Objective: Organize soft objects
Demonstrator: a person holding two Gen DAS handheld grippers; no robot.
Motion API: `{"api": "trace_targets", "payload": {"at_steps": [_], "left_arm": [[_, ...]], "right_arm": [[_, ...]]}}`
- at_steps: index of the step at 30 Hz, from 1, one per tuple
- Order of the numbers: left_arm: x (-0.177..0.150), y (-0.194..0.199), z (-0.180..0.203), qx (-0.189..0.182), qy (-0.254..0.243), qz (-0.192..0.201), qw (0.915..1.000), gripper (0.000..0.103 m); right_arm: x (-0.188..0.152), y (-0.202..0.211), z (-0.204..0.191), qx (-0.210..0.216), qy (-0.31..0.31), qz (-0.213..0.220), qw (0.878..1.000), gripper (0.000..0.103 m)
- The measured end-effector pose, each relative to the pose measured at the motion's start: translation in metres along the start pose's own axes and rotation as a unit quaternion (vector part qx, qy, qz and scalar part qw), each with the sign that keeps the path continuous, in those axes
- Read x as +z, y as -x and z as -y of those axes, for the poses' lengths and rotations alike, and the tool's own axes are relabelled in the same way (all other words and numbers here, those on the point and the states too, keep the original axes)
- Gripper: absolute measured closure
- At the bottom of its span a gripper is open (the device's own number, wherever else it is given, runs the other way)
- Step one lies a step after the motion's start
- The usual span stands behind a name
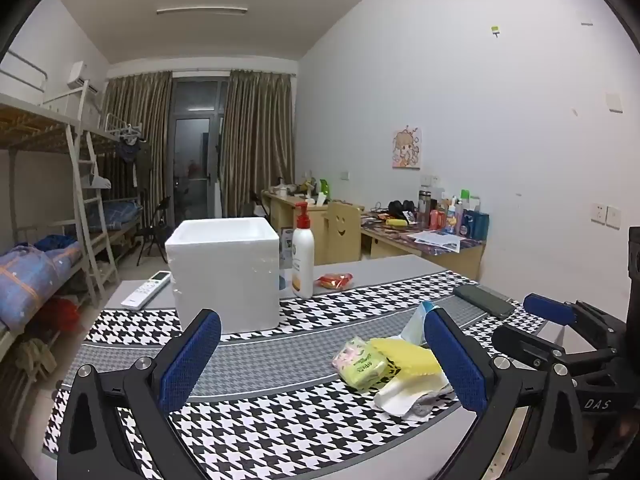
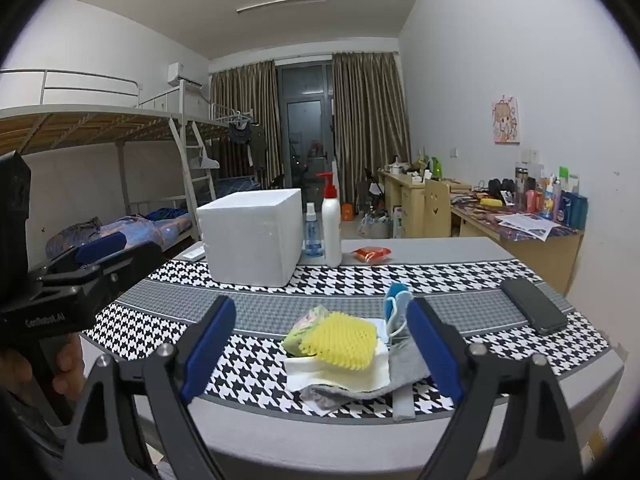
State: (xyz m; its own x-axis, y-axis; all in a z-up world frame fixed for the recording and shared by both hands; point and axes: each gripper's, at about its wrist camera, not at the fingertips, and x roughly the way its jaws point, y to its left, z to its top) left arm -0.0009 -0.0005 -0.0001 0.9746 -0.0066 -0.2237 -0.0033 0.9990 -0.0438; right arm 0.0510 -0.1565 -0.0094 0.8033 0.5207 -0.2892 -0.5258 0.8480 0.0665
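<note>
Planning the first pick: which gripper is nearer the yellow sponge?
Right. The right gripper, open, points straight at the yellow sponge, just short of it. The left gripper, also open, sits off to the sponge's left.

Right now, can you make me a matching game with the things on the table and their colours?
Things:
1. foam box
2. sponge
3. phone
4. pump on the lotion bottle

Colours:
A. red
B. black
C. white
D. yellow

Pairs: 1-C, 2-D, 3-B, 4-A
</note>
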Motion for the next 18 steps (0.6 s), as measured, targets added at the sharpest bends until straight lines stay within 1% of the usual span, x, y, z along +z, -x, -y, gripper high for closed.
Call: {"api": "trace_targets", "payload": {"at_steps": [4,5,8,10,18], "left_arm": [[-0.001,0.009,0.005,-0.001,-0.003,0.002,1.0,0.001],[0.004,0.004,-0.001,-0.001,0.005,-0.004,1.0,0.001],[0.006,0.0,-0.002,0.005,0.002,-0.012,0.9999,0.001],[0.004,0.0,-0.001,0.008,0.002,-0.007,0.9999,0.001],[0.002,-0.001,0.001,0.008,-0.005,-0.011,0.9999,0.001]], "right_arm": [[0.0,-0.001,0.001,0.001,0.0,-0.002,1.0,0.013],[0.001,-0.001,0.001,0.002,-0.001,-0.003,1.0,0.013],[0.003,-0.003,-0.003,0.005,0.004,-0.004,1.0,0.013],[0.002,-0.003,-0.004,0.002,0.01,-0.005,1.0,0.013],[0.003,-0.001,-0.006,0.003,0.011,0.001,1.0,0.013]]}}
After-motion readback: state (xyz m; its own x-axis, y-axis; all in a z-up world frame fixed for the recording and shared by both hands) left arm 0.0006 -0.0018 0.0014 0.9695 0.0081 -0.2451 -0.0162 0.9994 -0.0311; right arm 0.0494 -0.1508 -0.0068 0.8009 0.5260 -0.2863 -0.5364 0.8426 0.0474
